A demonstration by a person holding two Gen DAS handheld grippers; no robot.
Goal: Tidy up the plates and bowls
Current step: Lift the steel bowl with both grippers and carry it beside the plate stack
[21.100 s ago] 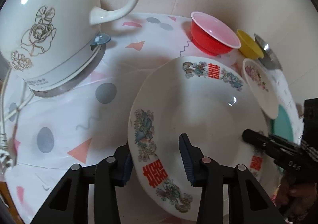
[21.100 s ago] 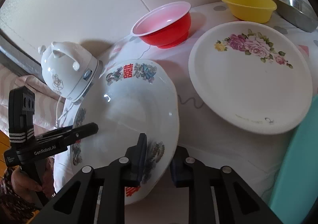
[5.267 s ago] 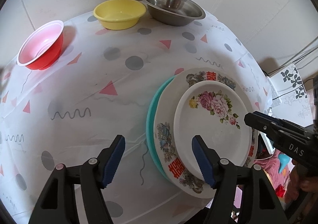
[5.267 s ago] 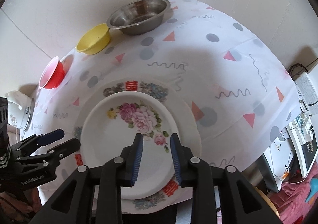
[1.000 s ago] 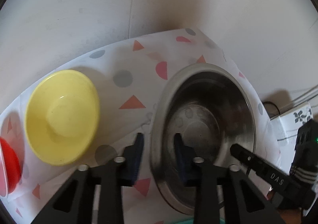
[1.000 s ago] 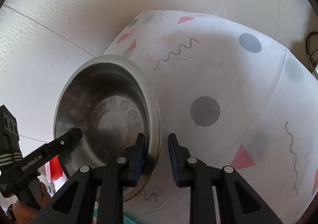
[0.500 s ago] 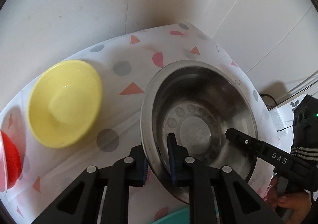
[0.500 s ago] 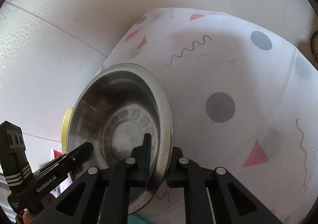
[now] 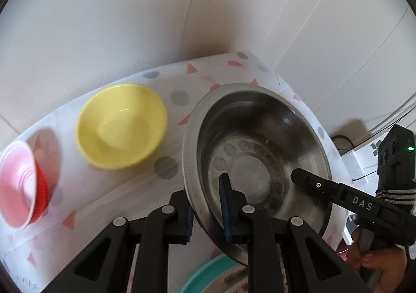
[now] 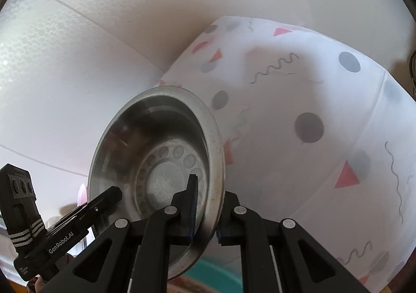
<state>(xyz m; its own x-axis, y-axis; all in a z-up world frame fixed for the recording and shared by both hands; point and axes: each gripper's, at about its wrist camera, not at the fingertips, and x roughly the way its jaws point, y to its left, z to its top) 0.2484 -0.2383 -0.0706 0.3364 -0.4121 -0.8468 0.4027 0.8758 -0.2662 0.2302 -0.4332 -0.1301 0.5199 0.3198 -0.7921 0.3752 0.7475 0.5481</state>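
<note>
Left wrist view, left to right: red bowl (image 9: pixel 18 186) with pale pink inside at the left edge, blurred; yellow bowl (image 9: pixel 121 125) beside it, mouth up, on the patterned cloth of the bench (image 9: pixel 104 202); steel bowl (image 9: pixel 256 168) at centre-right

Steel bowl — round, dull grey metal, wide flat rim, ring of pressed dimples around a flat disc in the base, dark smudging on the inner wall. Round, so no long axis. It is tilted: the mouth faces up and toward the left wrist camera, near rim low. It hangs over the far corner of the bench; whether it touches the cloth I cannot tell. A teal plate edge (image 9: pixel 205 274) shows under its near rim

Left gripper (image 9: pixel 208 215): jaws nearly together, clamped on the bowl's left rim, one pad inside the wall, one outside

Right gripper (image 9: pixel 299 178) enters from the right in this view, its tip inside the bowl at the opposite rim; a hand (image 9: pixel 364 264) grips its handle

Right wrist view: left gripper (image 10: pixel 114 195) at lower left, reaching in over the bowl's far rim; steel bowl (image 10: pixel 156 163) at centre, mouth turned to the camera; right gripper (image 10: pixel 205 217) — jaws pinched on the near right rim, one pad inside, one outside; bench cloth (image 10: pixel 312 85) with dots, triangles and squiggles to the right
</note>
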